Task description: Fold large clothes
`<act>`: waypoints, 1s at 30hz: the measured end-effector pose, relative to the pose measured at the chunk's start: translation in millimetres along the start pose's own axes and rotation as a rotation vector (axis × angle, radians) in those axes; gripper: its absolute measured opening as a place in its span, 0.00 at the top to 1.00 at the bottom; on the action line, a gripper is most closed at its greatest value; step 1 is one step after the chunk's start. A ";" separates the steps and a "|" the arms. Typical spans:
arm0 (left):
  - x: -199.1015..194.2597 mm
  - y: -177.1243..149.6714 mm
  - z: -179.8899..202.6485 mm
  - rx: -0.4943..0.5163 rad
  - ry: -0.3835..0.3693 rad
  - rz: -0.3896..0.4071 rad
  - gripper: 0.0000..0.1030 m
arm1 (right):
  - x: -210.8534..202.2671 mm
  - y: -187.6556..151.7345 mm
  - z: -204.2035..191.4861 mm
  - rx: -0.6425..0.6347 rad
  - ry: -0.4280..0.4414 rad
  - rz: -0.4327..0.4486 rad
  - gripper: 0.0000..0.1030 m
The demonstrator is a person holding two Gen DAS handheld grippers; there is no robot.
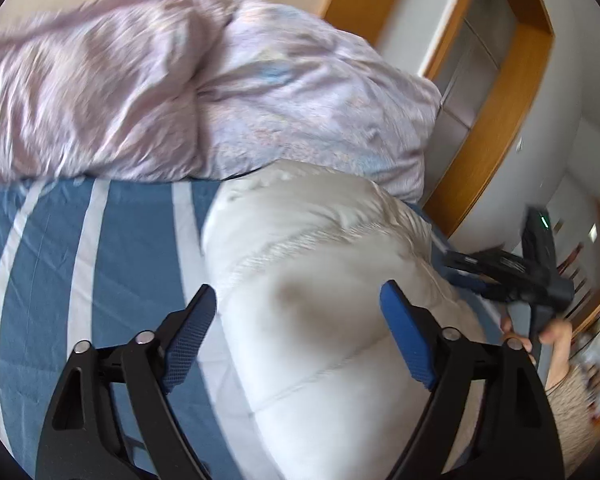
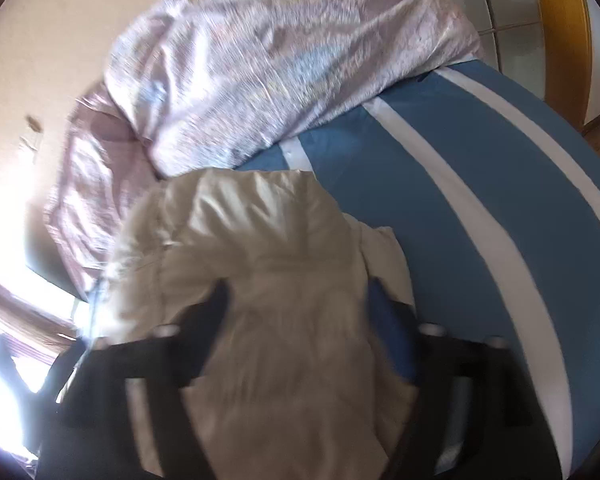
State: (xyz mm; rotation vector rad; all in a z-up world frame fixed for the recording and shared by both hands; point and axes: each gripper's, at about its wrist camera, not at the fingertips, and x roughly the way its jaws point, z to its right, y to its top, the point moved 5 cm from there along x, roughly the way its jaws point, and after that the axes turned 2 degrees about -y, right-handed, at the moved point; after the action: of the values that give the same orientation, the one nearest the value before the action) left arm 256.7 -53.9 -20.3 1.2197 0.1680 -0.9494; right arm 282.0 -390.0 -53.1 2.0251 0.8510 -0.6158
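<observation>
Hovering over the puffy white quilted jacket (image 1: 320, 280) on the blue-and-white striped bedsheet (image 1: 100, 248), we hold both the left gripper (image 1: 300, 320) and the right gripper (image 2: 296, 312) wide, gripping nothing. We judge it bundled but untidy, so more folding probably remains.

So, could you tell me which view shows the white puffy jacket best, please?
The left wrist view: the white puffy jacket is fairly sharp there, quilted seams visible, lying on the striped blue sheet. The right wrist view shows it blurred and darker.

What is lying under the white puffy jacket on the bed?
The white jacket lies on the blue striped bedsheet, which shows around it. Whether anything else lies beneath cannot be seen; the jacket covers that area.
</observation>
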 end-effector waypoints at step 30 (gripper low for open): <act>63.3 -27.9 -34.5 -0.345 -0.330 -0.274 0.02 | 58.2 -38.2 30.7 0.144 0.308 -0.440 0.02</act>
State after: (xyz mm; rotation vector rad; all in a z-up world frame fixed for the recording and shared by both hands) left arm 289.2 -58.8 -90.3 0.7216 0.2294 -1.2869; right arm 287.6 -379.8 -128.2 2.1065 1.4985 -0.6250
